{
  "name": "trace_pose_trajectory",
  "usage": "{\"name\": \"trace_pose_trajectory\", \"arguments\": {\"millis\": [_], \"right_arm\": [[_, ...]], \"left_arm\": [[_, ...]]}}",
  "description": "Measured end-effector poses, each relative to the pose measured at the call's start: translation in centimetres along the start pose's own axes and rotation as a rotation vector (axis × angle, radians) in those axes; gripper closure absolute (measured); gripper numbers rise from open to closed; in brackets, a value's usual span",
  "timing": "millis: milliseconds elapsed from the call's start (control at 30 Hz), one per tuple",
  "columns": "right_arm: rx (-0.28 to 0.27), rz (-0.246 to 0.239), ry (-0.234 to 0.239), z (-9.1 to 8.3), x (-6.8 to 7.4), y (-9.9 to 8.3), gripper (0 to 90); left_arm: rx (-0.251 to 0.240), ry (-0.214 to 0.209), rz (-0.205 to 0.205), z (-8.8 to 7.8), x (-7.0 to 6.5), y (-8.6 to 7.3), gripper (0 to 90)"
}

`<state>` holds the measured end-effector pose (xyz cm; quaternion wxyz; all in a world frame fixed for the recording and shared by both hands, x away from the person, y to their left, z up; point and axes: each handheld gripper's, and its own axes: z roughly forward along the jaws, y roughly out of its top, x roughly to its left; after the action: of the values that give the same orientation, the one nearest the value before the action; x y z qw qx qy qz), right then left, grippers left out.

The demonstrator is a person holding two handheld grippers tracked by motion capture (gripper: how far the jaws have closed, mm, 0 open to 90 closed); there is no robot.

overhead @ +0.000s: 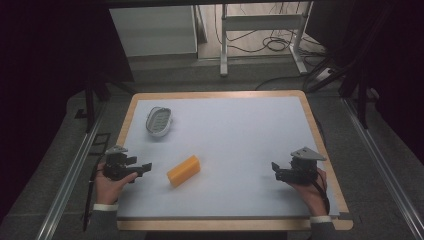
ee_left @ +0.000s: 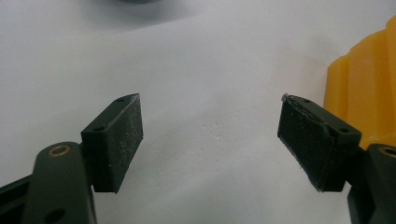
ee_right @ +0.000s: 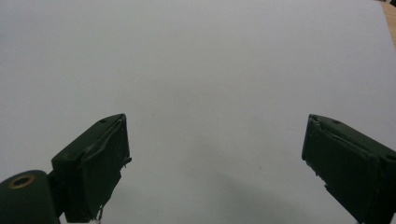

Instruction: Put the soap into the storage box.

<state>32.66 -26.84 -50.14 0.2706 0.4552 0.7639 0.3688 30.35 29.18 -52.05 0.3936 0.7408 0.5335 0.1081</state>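
A yellow block is seen lying flat near the front of the bench, just beside the left gripper, whose jaws are spread wide and empty. The right gripper, jaws likewise wide, is held well apart. A square approach across the block's narrow sides is advised.

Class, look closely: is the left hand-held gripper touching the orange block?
Apart. The high view shows bare mat between the left hand-held gripper and the orange block.

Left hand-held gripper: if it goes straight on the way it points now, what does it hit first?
Probably the orange block. In the high view the left hand-held gripper points right toward it across bare mat. Its own view puts the block beside the right pad, so it may only graze it.
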Motion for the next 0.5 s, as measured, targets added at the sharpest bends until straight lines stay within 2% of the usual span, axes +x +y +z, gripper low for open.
{"name": "trace_pose_trajectory", "arguments": {"millis": [133,267,367,500], "right_arm": [[0.001,-0.005,0.003,-0.23,-0.2,-0.3,8.5],[0.024,-0.036,-0.005,-0.27,-0.11,-0.57,9.2],[0.018,-0.016,-0.007,-0.32,-0.3,-0.67,9.2],[0.016,-0.014,-0.009,-0.35,-0.5,-0.8,9.2]], "left_arm": [[-0.02,0.018,-0.002,-0.17,0.18,0.11,22.7],[-0.012,0.019,0.007,-0.06,0.13,0.19,22.7],[-0.005,0.023,0.011,0.0,0.07,0.19,22.3],[0.002,0.028,0.014,0.0,0.02,0.15,22.0]]}}
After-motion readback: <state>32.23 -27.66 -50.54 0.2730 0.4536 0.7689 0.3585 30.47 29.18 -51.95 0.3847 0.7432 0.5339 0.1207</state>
